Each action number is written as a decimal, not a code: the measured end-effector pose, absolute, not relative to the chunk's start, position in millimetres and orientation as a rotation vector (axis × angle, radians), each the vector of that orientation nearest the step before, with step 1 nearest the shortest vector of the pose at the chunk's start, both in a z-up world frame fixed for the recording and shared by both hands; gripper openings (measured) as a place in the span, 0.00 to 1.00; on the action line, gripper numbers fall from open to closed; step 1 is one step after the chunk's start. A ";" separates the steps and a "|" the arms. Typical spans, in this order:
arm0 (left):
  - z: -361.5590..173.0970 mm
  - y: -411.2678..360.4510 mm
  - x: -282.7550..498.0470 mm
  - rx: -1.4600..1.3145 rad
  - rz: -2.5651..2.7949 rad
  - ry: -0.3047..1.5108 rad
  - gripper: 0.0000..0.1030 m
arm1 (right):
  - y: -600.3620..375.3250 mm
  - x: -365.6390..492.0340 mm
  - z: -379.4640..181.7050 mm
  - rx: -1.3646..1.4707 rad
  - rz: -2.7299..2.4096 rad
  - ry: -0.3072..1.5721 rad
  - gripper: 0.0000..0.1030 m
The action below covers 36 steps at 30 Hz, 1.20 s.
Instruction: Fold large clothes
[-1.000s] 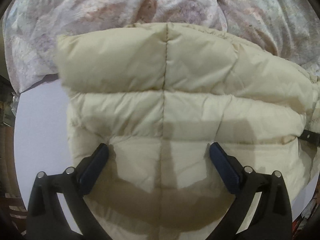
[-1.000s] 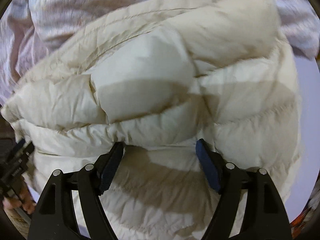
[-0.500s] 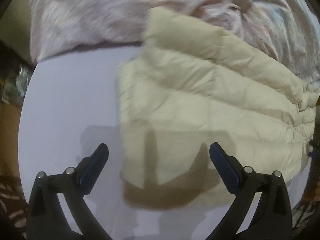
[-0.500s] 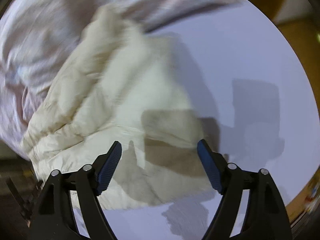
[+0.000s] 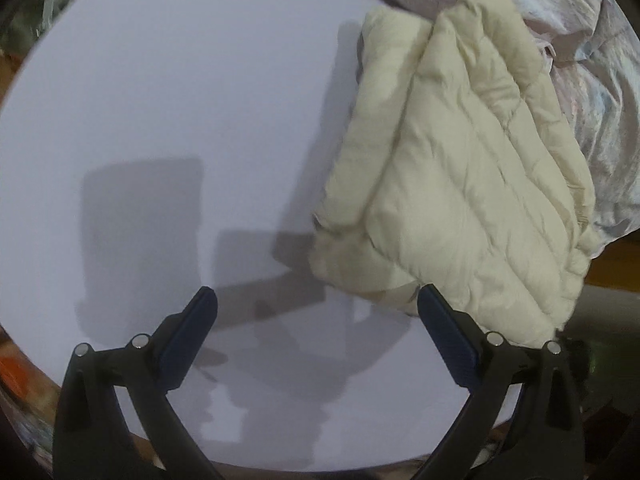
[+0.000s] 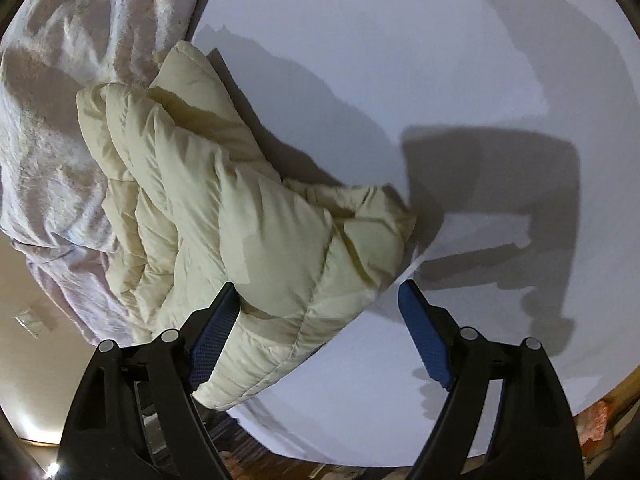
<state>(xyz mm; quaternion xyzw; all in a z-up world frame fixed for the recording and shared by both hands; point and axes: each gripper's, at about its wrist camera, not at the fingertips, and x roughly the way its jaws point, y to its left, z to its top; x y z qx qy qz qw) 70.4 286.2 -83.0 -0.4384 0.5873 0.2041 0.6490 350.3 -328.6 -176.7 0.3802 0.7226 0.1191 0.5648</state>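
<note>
Apparently the jacket [image 5: 460, 184] is already folded into a thick bundle at the edge of the table [image 5: 180, 100], beside a pink cloth [image 6: 52, 120] maybe left to fold. Both grippers, left [image 5: 316, 300] and right [image 6: 318, 296], stand open and hold nothing; the jacket lies just beyond their fingers.

a second ago the cream puffer jacket [image 5: 460, 184] fills the space between both claws; now it lies off to the right of the left gripper [image 5: 316, 312], and mostly left of the right gripper [image 6: 318, 312], bare white table [image 5: 160, 100] ahead of both.
</note>
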 end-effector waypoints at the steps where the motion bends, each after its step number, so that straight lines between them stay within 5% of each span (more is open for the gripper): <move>1: -86.4 281.9 70.1 -1.032 0.447 1.324 0.96 | -328.2 352.9 -175.8 0.902 0.284 1.700 0.80; 18: -98.6 249.7 126.1 -1.146 0.471 1.203 0.72 | -311.7 365.6 -164.0 0.878 0.300 1.655 0.51; 26: -88.2 255.2 122.2 -1.149 0.495 1.149 0.31 | -298.4 370.0 -156.4 0.825 0.323 1.644 0.31; 36: -69.7 251.3 117.9 -1.107 0.521 1.097 0.14 | -274.0 369.0 -130.9 0.620 0.361 1.614 0.19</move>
